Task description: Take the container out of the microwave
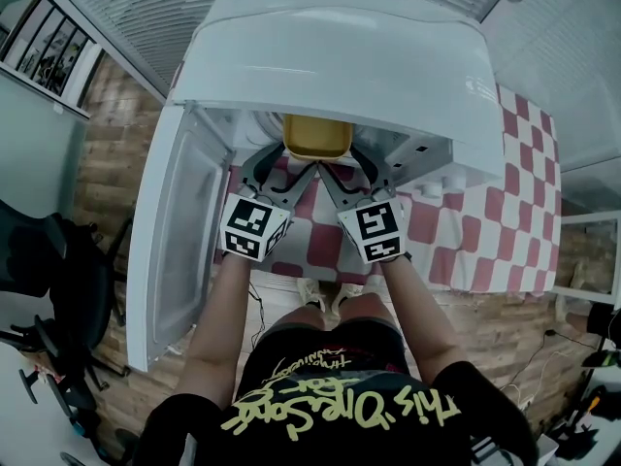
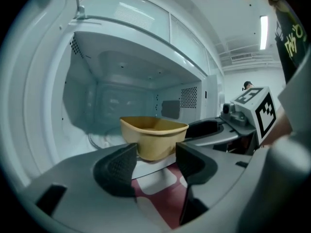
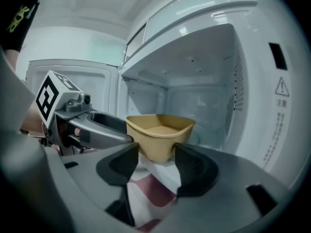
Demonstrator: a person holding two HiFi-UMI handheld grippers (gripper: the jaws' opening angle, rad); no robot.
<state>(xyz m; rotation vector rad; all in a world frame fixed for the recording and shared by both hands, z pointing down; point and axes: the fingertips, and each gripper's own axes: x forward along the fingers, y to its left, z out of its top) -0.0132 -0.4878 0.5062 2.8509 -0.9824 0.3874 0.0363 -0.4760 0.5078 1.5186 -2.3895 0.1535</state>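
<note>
A yellow container stands at the front of the open white microwave. It is empty and upright in both gripper views. My left gripper is open just in front of the container's left side, with nothing between its pads. To the right of it, my right gripper is also open, close before the container's right side. Neither touches the container. Each gripper shows in the other's view: the right gripper and the left gripper.
The microwave door hangs wide open to the left. The microwave sits on a red and white checked cloth. A black chair stands on the floor at far left. The cavity walls close in around the container.
</note>
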